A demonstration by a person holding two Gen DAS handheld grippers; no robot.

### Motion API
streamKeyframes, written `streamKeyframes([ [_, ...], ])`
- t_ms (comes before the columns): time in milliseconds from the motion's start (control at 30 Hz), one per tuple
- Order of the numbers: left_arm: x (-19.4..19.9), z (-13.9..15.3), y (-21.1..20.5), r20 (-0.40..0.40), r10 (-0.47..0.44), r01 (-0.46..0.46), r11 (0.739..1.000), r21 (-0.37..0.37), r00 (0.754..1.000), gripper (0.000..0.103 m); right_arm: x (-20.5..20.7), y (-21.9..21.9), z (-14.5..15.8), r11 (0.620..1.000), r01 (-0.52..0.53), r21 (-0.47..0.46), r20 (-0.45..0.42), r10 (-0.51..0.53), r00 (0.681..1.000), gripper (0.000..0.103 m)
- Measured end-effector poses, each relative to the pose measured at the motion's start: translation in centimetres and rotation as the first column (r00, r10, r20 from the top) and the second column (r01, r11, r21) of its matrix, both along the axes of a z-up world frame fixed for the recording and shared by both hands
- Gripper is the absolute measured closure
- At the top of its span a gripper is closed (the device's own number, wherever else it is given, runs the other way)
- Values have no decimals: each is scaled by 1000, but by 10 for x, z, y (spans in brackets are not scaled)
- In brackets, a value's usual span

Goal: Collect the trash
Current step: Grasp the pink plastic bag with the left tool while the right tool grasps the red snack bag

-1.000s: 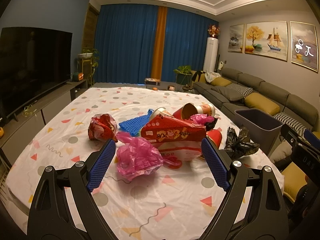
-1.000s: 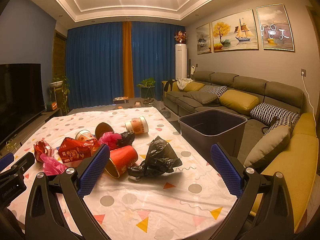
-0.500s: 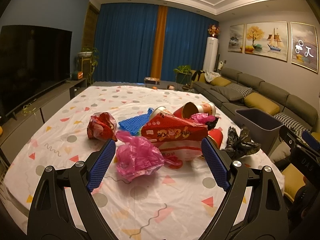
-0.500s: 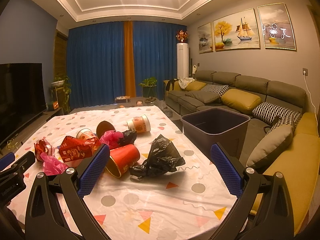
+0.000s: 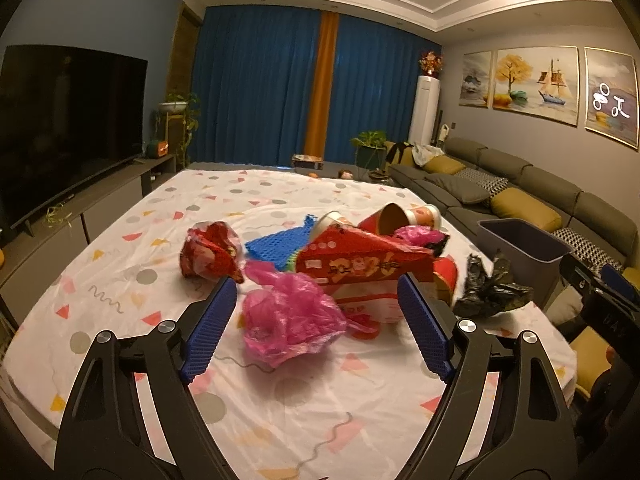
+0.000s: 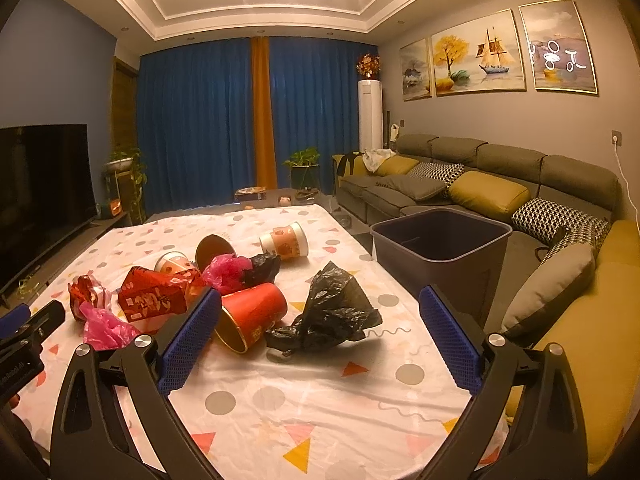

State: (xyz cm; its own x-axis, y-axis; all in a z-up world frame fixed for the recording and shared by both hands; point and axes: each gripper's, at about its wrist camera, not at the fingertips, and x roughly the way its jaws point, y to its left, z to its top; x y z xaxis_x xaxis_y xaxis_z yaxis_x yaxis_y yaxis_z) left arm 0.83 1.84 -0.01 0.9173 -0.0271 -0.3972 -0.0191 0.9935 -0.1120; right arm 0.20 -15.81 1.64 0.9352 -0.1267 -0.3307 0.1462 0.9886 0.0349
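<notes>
Several pieces of litter lie bunched near the middle of the table covered by a white cloth with coloured dots and triangles (image 6: 320, 404). Nearest the left gripper (image 5: 316, 328) is a crumpled pink plastic bag (image 5: 288, 316); it sits between the blue-padded fingers, which do not touch it, and the jaws are closing from a wide spread. Just behind it lies a flattened red paper carton with gold lettering (image 5: 360, 262), partly over a blue mesh mat (image 5: 276, 240), with a crumpled red foil wrapper (image 5: 208, 252) off to the left.

Nearest the right gripper (image 6: 320, 332) are a red paper cup tipped on its side (image 6: 252, 314), its open mouth facing the camera and showing nothing inside, and a crumpled black plastic bag (image 6: 332, 312) just beside it. The right gripper's jaws stand wide apart, hovering short of both with nothing pinched. Farther back, a brown-lined cup (image 6: 214, 250) and a white-and-orange printed paper cup (image 6: 286, 242) also lie on their sides, with a second pink bag and a small black bag (image 6: 262, 268) bunched between them and the red cup.

Just off the table's right edge stands a dark grey square plastic bin (image 6: 440, 256). Its inside is dim, and no litter can be made out in it. Behind it runs a grey sofa with mustard cushions (image 6: 488, 196).
</notes>
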Motion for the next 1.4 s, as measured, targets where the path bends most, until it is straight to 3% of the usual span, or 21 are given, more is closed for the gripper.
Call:
streamKeyframes([
  [233,8,-9,20,-3,10,-10,1000,-16,1000,23,15,5,-12,998,-49,32,-34,51,998,14],
  [367,16,-15,30,-21,27,-28,999,-38,999,23,27,20,-20,992,-119,37,-55,121,991,27],
  [633,24,-24,53,-28,74,-76,996,-48,997,23,69,66,-39,949,-306,74,-126,313,941,47],
  [800,26,-27,59,-34,71,-73,996,-51,997,24,93,81,-49,934,-348,81,-161,357,920,57],
  [1033,34,-34,58,-51,32,-35,998,-56,998,27,110,90,-61,906,-407,114,-203,423,883,90],
  [1233,46,-43,47,-92,-36,32,998,-44,995,31,99,96,-58,884,-458,95,-172,468,867,98],
  [1400,60,-52,33,-149,-79,76,997,-24,986,31,86,93,-49,886,-460,65,-120,465,877,99],
])
